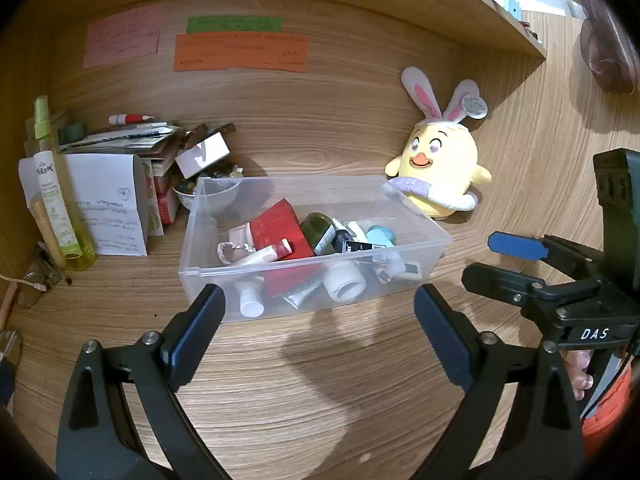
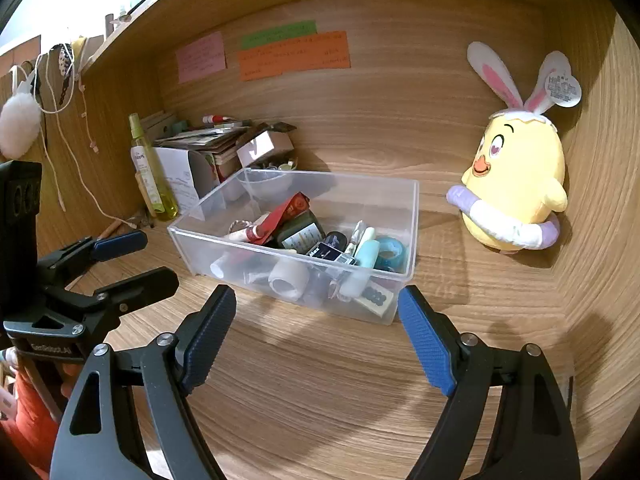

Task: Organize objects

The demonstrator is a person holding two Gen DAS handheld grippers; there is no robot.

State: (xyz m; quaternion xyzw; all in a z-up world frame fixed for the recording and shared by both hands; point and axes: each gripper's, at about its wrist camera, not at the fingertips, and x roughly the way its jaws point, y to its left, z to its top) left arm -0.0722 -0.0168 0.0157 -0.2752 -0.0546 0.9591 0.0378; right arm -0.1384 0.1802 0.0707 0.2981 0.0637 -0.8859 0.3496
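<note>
Both grippers stand wide and empty — left gripper [image 1: 318, 322] and right gripper [image 2: 316, 330] — just short of the clear bin [image 1: 280, 280], which lies dead ahead, long axis crosswise; both hands sit about equally near, plush chick [image 2: 516, 184] beyond at right.

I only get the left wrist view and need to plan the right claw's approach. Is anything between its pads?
Observer: No. The right claw is open with nothing between its pads, and it faces the clear box.
Operator: Anything hanging off to the left, outside my frame?
Observer: Yes, a white pompom hangs on the side wall.
Operator: Anything else there?
Observer: White cords hang beside it, one trailing down toward the desk.
</note>
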